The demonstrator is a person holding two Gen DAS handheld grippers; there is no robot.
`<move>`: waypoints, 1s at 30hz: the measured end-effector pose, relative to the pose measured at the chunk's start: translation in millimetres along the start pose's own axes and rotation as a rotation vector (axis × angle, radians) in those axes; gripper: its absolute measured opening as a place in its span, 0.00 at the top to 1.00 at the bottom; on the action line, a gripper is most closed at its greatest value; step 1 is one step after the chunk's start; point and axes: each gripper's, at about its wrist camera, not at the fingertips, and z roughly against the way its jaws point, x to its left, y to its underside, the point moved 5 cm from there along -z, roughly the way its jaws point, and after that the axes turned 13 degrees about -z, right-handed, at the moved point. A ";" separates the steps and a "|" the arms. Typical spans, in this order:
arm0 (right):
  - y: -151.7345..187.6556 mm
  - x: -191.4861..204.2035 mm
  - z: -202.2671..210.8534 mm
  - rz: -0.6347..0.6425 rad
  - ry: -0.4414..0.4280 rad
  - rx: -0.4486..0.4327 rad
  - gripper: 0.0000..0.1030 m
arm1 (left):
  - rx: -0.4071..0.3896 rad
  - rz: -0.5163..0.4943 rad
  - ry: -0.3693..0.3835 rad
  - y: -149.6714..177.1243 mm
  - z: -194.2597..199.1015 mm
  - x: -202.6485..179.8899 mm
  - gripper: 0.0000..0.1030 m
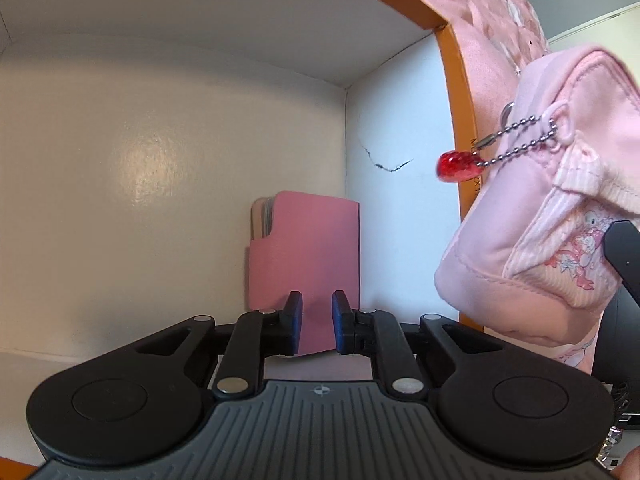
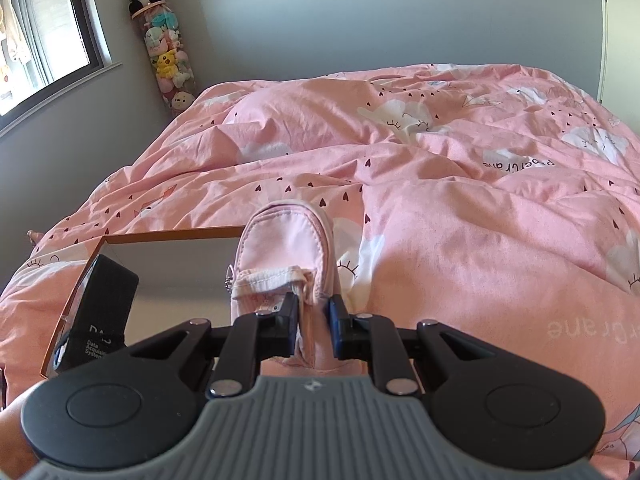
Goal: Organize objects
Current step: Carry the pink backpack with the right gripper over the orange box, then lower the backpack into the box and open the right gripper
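An orange-rimmed box (image 1: 450, 64) with white inner walls lies on the bed. A pink card wallet (image 1: 308, 256) stands in its far right corner. My left gripper (image 1: 317, 326) is inside the box just in front of the wallet, jaws slightly apart and not pressing it. My right gripper (image 2: 313, 328) is shut on a pale pink zip pouch (image 2: 286, 248) and holds it over the box's right rim (image 2: 172, 235). The pouch (image 1: 532, 216) also hangs at the right of the left wrist view, with a red strawberry charm (image 1: 458, 166) on a bead chain.
A pink printed duvet (image 2: 460, 200) covers the bed all around the box. The back of the left gripper (image 2: 100, 312) shows inside the box. A tall clear tube of plush toys (image 2: 166, 48) stands in the room's corner by a window (image 2: 40, 28).
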 end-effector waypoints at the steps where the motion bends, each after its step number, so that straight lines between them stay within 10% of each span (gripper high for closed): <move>1: 0.1 0.7 0.3 -0.001 -0.005 0.007 0.83 | -0.026 -0.017 -0.016 0.5 7.8 1.7 0.84; 9: 8.9 15.4 -20.5 -0.023 -0.086 0.170 0.83 | -0.215 -0.140 -0.227 3.5 78.9 21.4 0.83; 20: 27.8 25.1 -67.8 0.045 0.007 0.406 0.83 | -0.299 -0.211 -0.243 -25.5 81.8 11.1 0.57; 30: 50.3 44.1 -97.4 0.289 0.189 0.474 0.79 | -0.346 -0.229 -0.210 -16.5 106.8 18.5 0.54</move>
